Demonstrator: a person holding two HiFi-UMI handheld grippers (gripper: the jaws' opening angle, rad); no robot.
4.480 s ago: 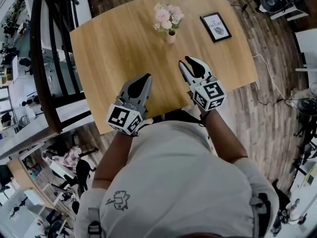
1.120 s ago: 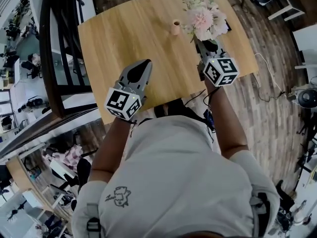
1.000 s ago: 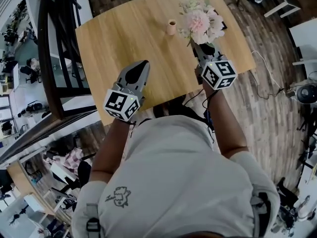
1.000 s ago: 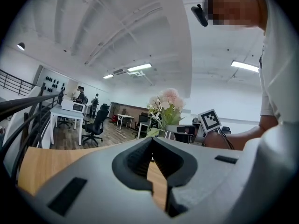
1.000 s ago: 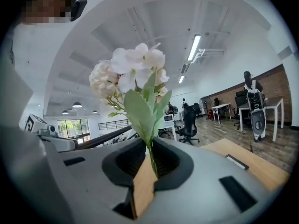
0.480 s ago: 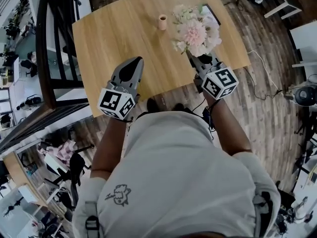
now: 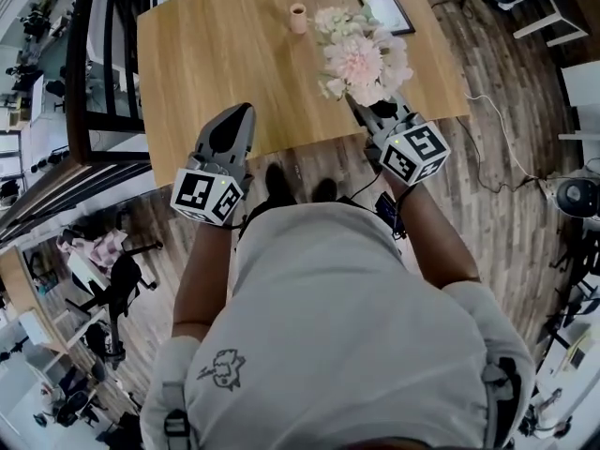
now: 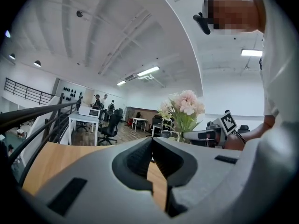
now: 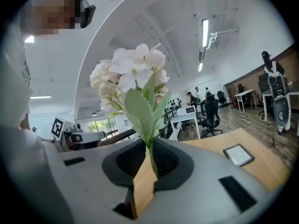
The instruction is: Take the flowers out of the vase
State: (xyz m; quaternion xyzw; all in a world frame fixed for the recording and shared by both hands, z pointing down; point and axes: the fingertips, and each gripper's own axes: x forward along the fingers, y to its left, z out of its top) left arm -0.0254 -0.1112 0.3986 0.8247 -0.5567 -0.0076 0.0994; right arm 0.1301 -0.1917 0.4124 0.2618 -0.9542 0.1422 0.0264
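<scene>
My right gripper [image 7: 367, 112] is shut on the green stem of a bunch of pale pink and white flowers [image 7: 359, 56], held upright above the table's near right edge. In the right gripper view the stem [image 9: 151, 161] stands pinched between the jaws, the blooms [image 9: 133, 76] above it. The small peach vase [image 7: 298, 17] stands empty at the far side of the wooden table [image 7: 216, 54], well apart from the flowers. My left gripper [image 7: 236, 120] hovers over the near left edge, jaws together with nothing in them; its own view shows the flowers [image 8: 184, 107] off to its right.
A dark-framed picture [image 7: 388, 11] lies flat on the table's far right, also seen as the frame [image 9: 238, 155]. A black railing [image 7: 89, 73] runs along the table's left. A cable [image 7: 497, 129] lies on the wood floor at right. The person's shoes [image 7: 298, 187] stand at the near edge.
The flowers, in the vase in the earliest frame, are out of it. Over the last second both grippers drew back toward the near edge, the right carrying the flowers.
</scene>
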